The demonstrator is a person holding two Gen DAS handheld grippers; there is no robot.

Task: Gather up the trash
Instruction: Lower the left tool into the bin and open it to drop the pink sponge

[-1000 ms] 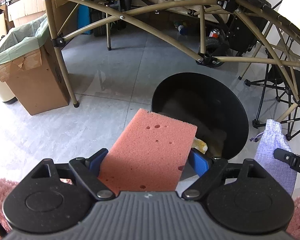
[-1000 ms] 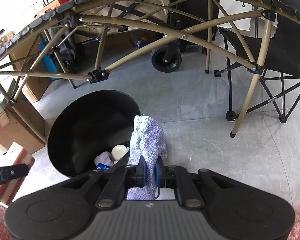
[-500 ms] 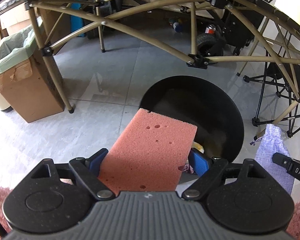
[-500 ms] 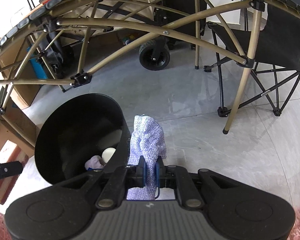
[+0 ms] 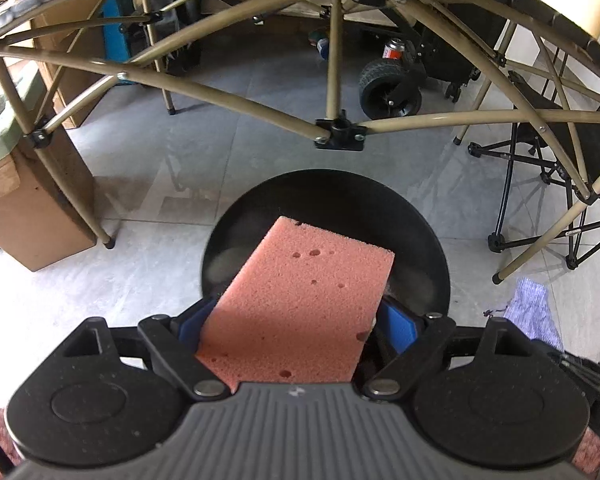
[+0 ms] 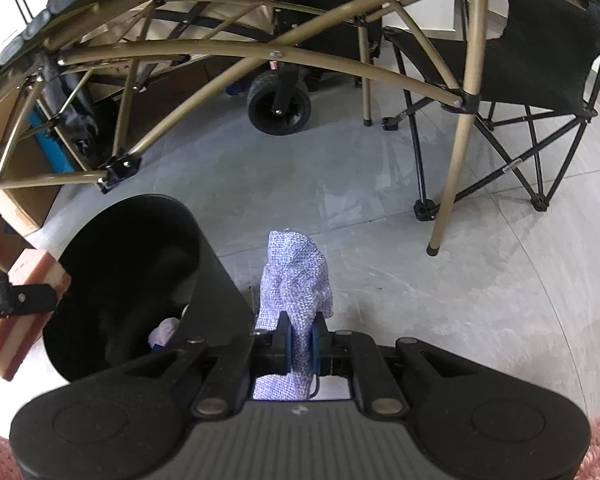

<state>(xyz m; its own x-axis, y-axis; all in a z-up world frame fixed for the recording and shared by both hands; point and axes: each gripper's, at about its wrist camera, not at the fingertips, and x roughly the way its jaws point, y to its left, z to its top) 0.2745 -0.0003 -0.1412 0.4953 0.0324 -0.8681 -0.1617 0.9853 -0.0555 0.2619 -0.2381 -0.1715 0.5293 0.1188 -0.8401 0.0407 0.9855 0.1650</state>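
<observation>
- Cardboard box (image 5: 24, 216): stands on the grey tiled floor at far left, beside a leg of the tan folding frame (image 5: 332, 80).
- Left gripper (image 5: 300, 320): blue pads clamped on both sides of a pink sponge (image 5: 300, 304), which juts forward over the open mouth of the black bin (image 5: 428, 240).
- Black bin (image 6: 216, 280): round and upright on the floor; pale scraps lie at its bottom.
- Right gripper (image 6: 300, 340): jaws pinched tight on a lavender woven cloth (image 6: 296, 280), which stands up from the fingers just right of the bin, outside its rim.
- Black wheel (image 6: 279, 103): rests on the floor behind the frame.
- Folding chair (image 6: 540, 80): black fabric seat at far right.
</observation>
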